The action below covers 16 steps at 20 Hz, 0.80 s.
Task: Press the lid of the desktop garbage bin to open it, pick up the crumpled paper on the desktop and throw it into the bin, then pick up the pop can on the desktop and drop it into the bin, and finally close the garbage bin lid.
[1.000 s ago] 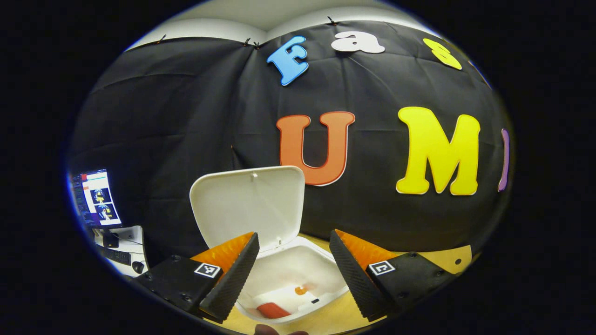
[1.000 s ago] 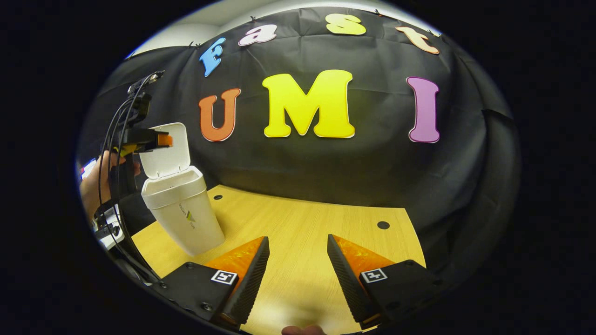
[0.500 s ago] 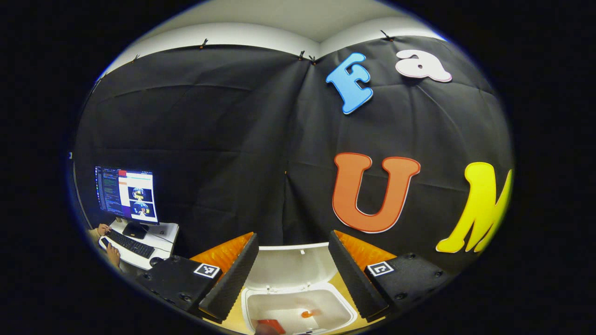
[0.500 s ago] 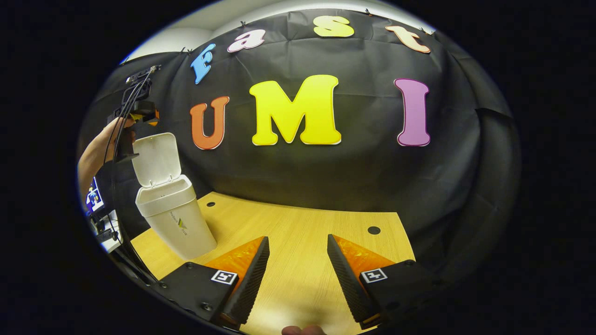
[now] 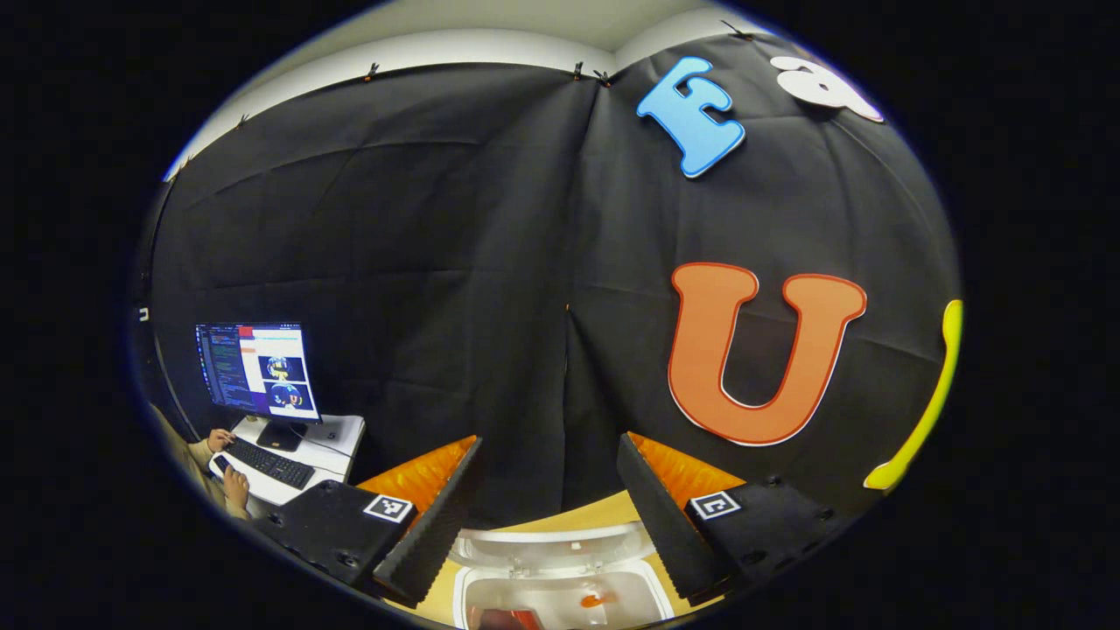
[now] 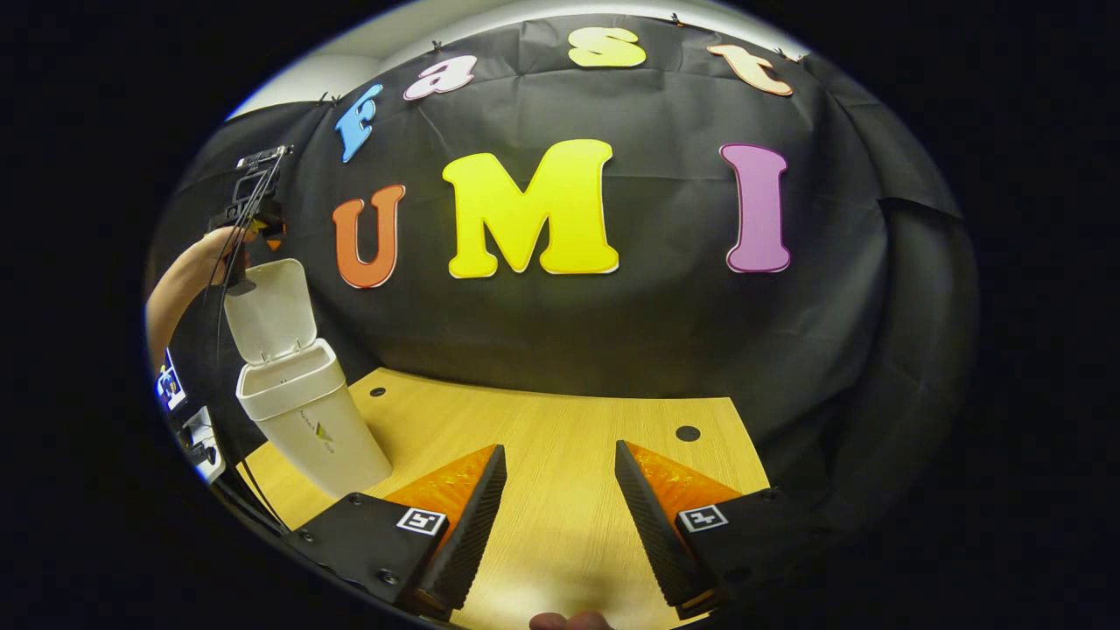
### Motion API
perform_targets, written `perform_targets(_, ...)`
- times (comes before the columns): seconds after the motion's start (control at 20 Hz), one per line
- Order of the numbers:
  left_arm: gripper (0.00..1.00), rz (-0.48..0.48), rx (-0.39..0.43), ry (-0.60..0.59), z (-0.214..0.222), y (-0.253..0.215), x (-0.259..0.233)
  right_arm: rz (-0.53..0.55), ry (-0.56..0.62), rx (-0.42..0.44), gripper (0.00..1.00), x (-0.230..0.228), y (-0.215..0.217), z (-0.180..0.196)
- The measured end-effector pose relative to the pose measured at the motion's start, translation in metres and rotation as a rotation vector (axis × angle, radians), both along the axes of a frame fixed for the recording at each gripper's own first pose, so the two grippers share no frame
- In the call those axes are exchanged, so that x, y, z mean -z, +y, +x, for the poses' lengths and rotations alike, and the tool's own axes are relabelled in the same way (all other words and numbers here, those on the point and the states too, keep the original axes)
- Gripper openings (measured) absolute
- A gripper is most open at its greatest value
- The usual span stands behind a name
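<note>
Right now, in the right gripper view, the desk (image 6: 560, 437) spans the lower middle of the frame, wood-grain top with two dark holes. The bin (image 6: 306, 420) stands at the desk's left edge, lower left of the frame, tilted by the lens. Its lid (image 6: 269, 311) is up, hinged at the back, inner face toward the camera. The left gripper (image 6: 249, 206) hangs in the upper left, just above the lid's top edge, held by a hand (image 6: 219, 254) with a bare forearm below it; can't tell from here if it touches the lid. The right gripper (image 6: 556, 516) sits bottom centre over bare desk, jaws spread, nothing between them.

In the left gripper view, the left gripper (image 5: 547, 516) is bottom centre, jaws spread and holding nothing. Between them at the bottom edge sits the open bin (image 5: 560, 595), seen from above, with the lid (image 5: 551, 547) foreshortened behind the opening. Inside: a red can (image 5: 507, 619) at the very bottom edge, partly cut off, and a small orange spot to its right. Can't make out the paper. At lower left, a monitor (image 5: 258, 372) on a white side table (image 5: 328, 437), with a keyboard (image 5: 267, 464) and a person's hands (image 5: 234, 481) at it.
</note>
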<state>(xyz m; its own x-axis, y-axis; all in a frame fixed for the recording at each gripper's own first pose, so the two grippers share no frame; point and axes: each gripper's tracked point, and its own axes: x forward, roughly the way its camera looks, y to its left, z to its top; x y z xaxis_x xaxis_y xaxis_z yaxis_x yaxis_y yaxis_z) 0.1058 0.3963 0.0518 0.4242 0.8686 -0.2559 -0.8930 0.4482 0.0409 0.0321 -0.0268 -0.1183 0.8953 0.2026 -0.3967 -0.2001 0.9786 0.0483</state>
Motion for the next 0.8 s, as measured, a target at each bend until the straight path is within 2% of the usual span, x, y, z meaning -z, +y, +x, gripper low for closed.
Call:
perform_targets(0.25,0.99,-0.081,-0.020,0.039,0.000,-0.008,0.026,-0.002,-0.002,0.001,0.81,0.000,-0.007,0.001)
perform_targets(0.5,0.98,-0.052,-0.021,0.049,-0.011,-0.034,0.030,0.007,0.003,-0.008,0.79,0.003,-0.020,-0.009)
perform_targets(0.8,0.98,-0.045,-0.007,0.032,-0.035,-0.100,0.062,-0.014,0.019,-0.046,0.81,0.011,-0.035,-0.026)
